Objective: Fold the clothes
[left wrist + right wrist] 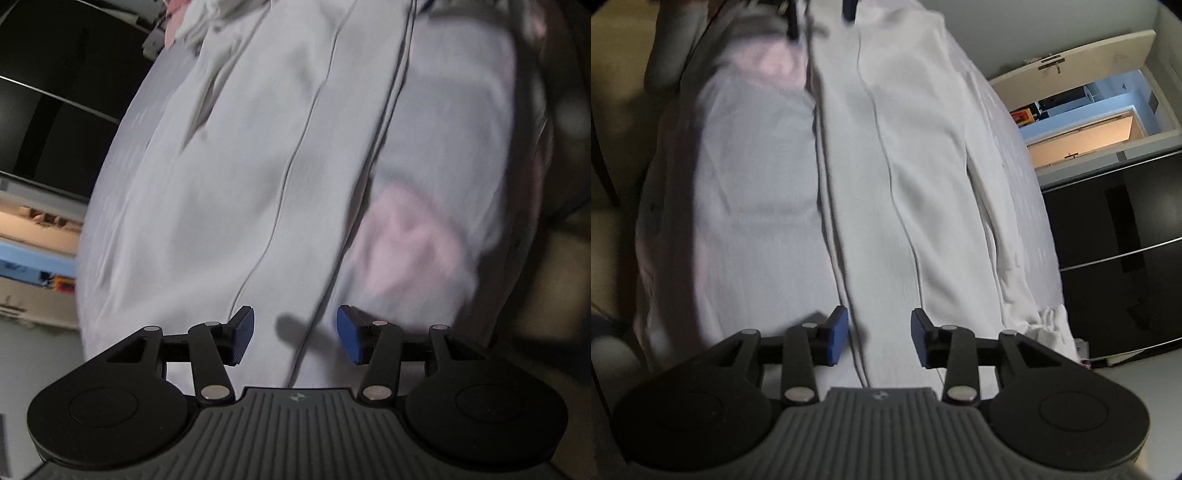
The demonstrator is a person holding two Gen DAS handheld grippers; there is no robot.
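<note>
Garment: white long-sleeved garment [236,206] lies spread flat on the bed [122,155]; it fills the middle of both wrist views, which are motion-blurred, and its exact type you cannot tell.
Long axis: the garment runs from the bottom of each frame up to the top, with dark seam lines following that same direction, so you face it end-on from either side.
Sleeve: in the right wrist view a folded sleeve [1001,229] lies along the garment's right edge and ends in a gathered cuff at the lower right of the frame.
Left gripper: your left gripper [295,334] hangs just above the cloth at the bottom centre, jaws apart, blue pads empty, one seam passing between them.
Right gripper: your right gripper [880,338] sits likewise at the bottom centre of its own view, jaws spread, nothing between the pads but cloth below.
Opposite ends: dark fingers at the top of the right wrist view are probably your other gripper, so judge that each hand is nearest its own end.
Pink cloth: a second, pink cloth [402,251] lies just beside the white one, right of centre in the left view.
Next move: likely close on each end and fold across the long axis.
</note>
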